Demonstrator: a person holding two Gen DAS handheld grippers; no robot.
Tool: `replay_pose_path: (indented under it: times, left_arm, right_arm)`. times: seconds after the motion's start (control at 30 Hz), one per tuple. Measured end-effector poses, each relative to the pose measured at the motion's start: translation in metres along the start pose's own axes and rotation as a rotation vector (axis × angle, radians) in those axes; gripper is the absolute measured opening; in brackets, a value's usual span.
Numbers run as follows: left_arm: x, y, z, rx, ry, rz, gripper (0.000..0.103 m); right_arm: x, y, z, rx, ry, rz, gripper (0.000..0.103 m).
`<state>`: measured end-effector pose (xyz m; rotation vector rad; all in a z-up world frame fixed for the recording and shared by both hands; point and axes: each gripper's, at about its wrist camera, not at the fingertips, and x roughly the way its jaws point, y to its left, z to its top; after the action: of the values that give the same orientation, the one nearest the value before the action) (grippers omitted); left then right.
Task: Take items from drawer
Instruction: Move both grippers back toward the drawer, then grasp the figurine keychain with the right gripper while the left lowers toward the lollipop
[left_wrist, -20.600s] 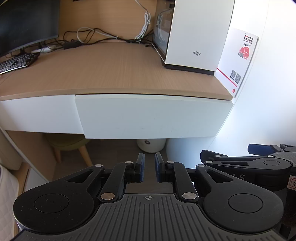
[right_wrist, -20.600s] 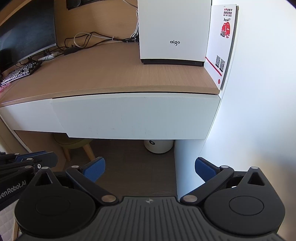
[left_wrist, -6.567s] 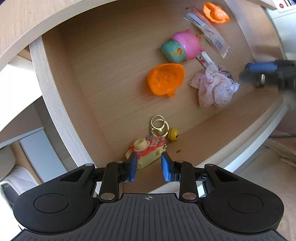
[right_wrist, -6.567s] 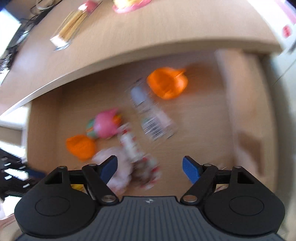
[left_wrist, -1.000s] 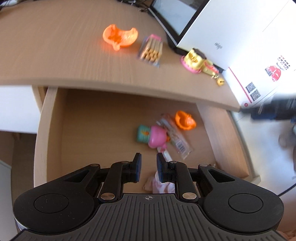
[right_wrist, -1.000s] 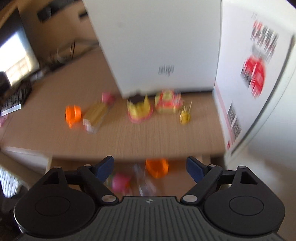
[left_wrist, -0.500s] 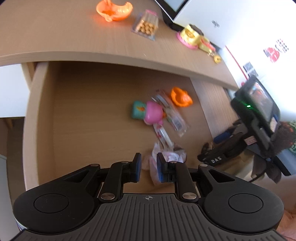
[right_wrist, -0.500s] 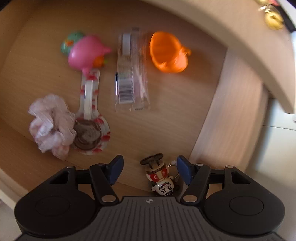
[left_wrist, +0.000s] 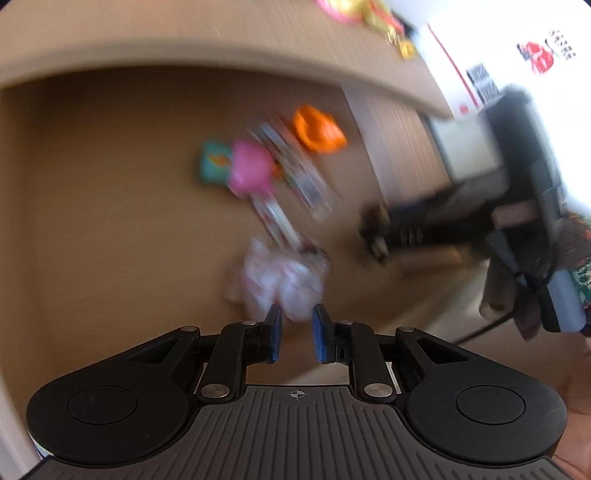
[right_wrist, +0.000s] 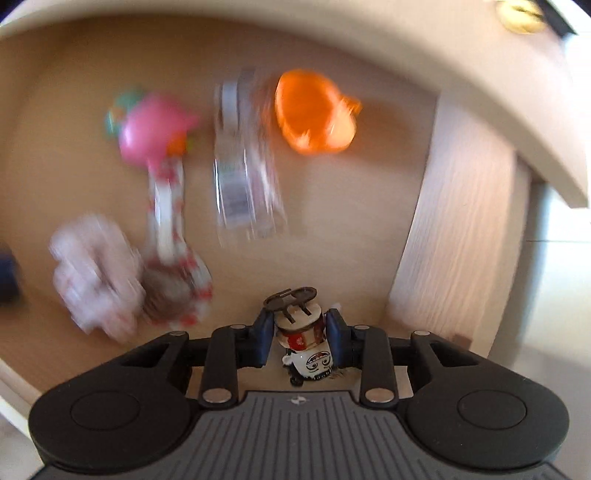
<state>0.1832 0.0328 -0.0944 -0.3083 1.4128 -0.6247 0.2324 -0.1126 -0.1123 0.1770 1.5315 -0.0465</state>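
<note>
The open wooden drawer (right_wrist: 454, 240) holds several items. At its front right corner stands a small painted figurine (right_wrist: 304, 343) with a dark loop on top. My right gripper (right_wrist: 300, 332) points down over it, jaws closing, and both blue pads touch its sides. In the left wrist view that gripper (left_wrist: 424, 225) shows as a dark blur. My left gripper (left_wrist: 297, 332) is shut with nothing between its pads, hovering just in front of a pale pink scrunchie (left_wrist: 280, 280).
Also in the drawer are a pink and teal toy (right_wrist: 151, 129), an orange mould (right_wrist: 314, 110), a clear packet (right_wrist: 240, 177) and a red-and-white spoon-shaped piece (right_wrist: 170, 258). The desk top (left_wrist: 184, 40) overhangs the back. Yellow toys (left_wrist: 369, 14) lie on it.
My right gripper's jaws have narrowed from wide apart onto the figurine, and it sits lower in the drawer. My left gripper has tilted down and come closer to the scrunchie.
</note>
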Motion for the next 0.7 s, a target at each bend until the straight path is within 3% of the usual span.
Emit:
replay_pose_path:
  times: [0.3, 0.37, 0.47, 0.6, 0.7]
  left_arm:
    - [0.069, 0.002, 0.031, -0.135, 0.239, -0.030, 0.019]
    - [0.082, 0.005, 0.037, -0.146, 0.254, 0.028, 0.019]
    - [0.079, 0.002, 0.046, -0.113, 0.149, 0.095, 0.016]
    - [0.062, -0.011, 0.054, 0.037, -0.028, 0.248, 0.016]
    - [0.048, -0.019, 0.055, 0.138, -0.071, 0.236, 0.016]
  right_arm:
    - [-0.055, -0.017, -0.017, 0.155, -0.262, 0.061, 0.030]
    - [-0.058, -0.019, -0.021, 0.172, -0.289, 0.088, 0.030]
    - [-0.059, -0.028, -0.025, 0.195, -0.312, 0.120, 0.030]
    - [-0.050, -0.029, -0.041, 0.260, -0.336, 0.177, 0.030]
    - [-0.044, -0.041, -0.055, 0.272, -0.342, 0.196, 0.030]
